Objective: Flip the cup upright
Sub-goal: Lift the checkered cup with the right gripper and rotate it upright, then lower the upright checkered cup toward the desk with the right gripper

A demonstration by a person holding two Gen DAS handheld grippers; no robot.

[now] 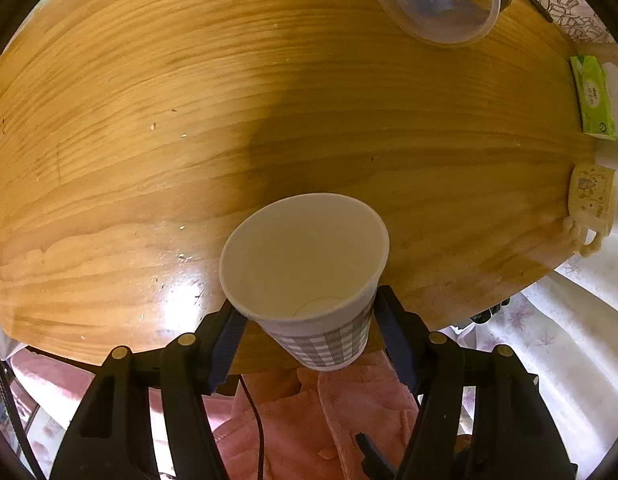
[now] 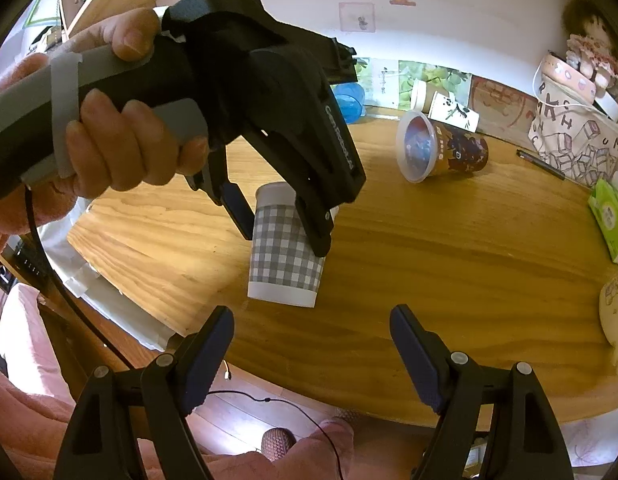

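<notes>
Holding the checked paper cup (image 1: 309,276) tight between its 2 fingers, the left gripper (image 1: 307,320) keeps it above the near edge of the wooden table (image 1: 149,120). Its open mouth tips toward the left camera. The right gripper (image 2: 311,354) hangs nearby with its jaws wide apart, holding nothing. A clear tub (image 2: 437,148) lies on its side farther back.
</notes>
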